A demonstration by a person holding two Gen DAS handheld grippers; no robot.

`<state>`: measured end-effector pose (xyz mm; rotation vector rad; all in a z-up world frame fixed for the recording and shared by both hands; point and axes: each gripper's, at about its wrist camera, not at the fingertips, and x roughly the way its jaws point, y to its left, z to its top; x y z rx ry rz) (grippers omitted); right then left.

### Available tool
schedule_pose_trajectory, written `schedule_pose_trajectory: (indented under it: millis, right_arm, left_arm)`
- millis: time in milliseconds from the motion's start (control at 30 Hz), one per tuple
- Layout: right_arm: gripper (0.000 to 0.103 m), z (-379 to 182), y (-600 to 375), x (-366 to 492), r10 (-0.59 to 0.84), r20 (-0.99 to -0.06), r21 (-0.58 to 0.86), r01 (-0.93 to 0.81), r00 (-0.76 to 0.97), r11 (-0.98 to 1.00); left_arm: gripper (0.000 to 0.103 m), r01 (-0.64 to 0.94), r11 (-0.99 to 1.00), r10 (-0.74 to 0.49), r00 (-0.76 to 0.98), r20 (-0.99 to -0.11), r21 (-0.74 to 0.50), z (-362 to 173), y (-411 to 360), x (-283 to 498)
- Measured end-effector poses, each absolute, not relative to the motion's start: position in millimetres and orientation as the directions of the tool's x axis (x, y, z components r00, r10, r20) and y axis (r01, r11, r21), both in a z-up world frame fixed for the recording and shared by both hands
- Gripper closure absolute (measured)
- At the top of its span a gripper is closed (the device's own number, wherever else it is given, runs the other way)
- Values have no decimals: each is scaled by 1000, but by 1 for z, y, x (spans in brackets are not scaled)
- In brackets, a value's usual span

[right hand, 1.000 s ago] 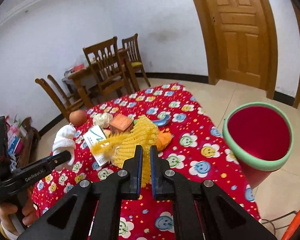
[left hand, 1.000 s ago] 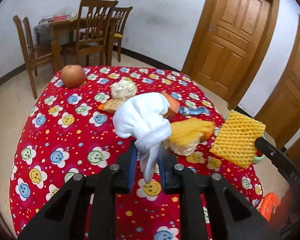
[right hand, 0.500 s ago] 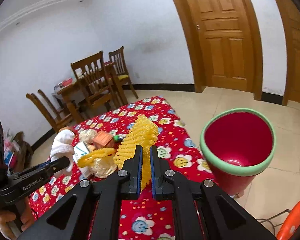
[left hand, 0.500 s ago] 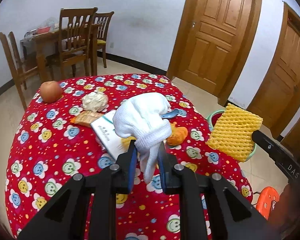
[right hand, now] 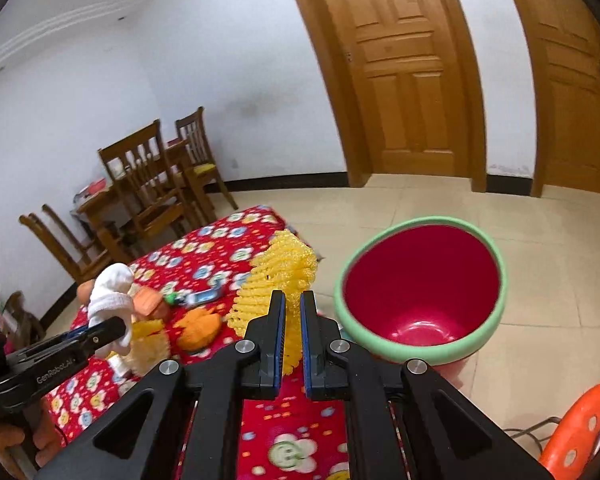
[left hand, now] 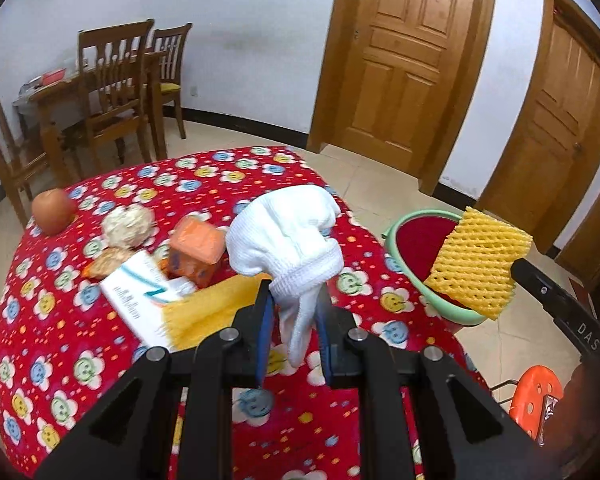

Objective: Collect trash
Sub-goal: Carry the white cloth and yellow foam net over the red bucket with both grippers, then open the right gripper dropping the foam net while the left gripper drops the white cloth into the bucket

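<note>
Left claw [left hand: 291, 322]: clamped on a white glove [left hand: 288, 236], held above the worktop [left hand: 60, 340].
Worktop clutter: apple [left hand: 53, 211], orange box [left hand: 197, 250], white booklet [left hand: 142, 296] under the glove.
Right claw [right hand: 292, 334]: clamped on yellow foam net [right hand: 278, 280], just left of the bin's rim.
Bin [right hand: 420, 292]: red inside, green rim, on the floor beside the worktop.

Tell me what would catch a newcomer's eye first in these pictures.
Probably the white glove pinched in the left gripper above the red smiley-flower tablecloth. Next, the yellow foam fruit net clamped in the right gripper, just left of the open red bin with a green rim standing on the floor beside the table.
</note>
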<state>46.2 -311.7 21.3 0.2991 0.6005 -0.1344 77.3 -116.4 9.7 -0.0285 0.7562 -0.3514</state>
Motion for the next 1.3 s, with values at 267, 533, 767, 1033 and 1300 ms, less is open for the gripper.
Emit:
schedule_pose_trajectory:
  millis: [267, 533, 767, 1033, 1300]
  right_arm:
    - [96, 0, -360, 57, -112, -618, 243, 324, 778, 914]
    - [96, -29, -400, 71, -172, -668, 227, 418, 724, 879]
    - [92, -46, -423, 79, -198, -702, 218, 471, 684, 855]
    - [78, -54, -439, 77, -222, -708, 210, 500, 670, 840]
    - [66, -52, -443, 78, -238, -703, 205, 511, 670, 835]
  left_arm:
    - [84, 393, 907, -384, 623, -682, -151, 4, -169, 96]
    - [84, 467, 871, -424, 561, -711, -150, -8, -221, 113]
    - [84, 512, 848, -434, 522, -734, -138, -20, -257, 128]
    - [84, 540, 833, -425, 483, -765, -121, -35, -288, 143]
    - [84, 554, 826, -407, 459, -790, -103, -49, -308, 154]
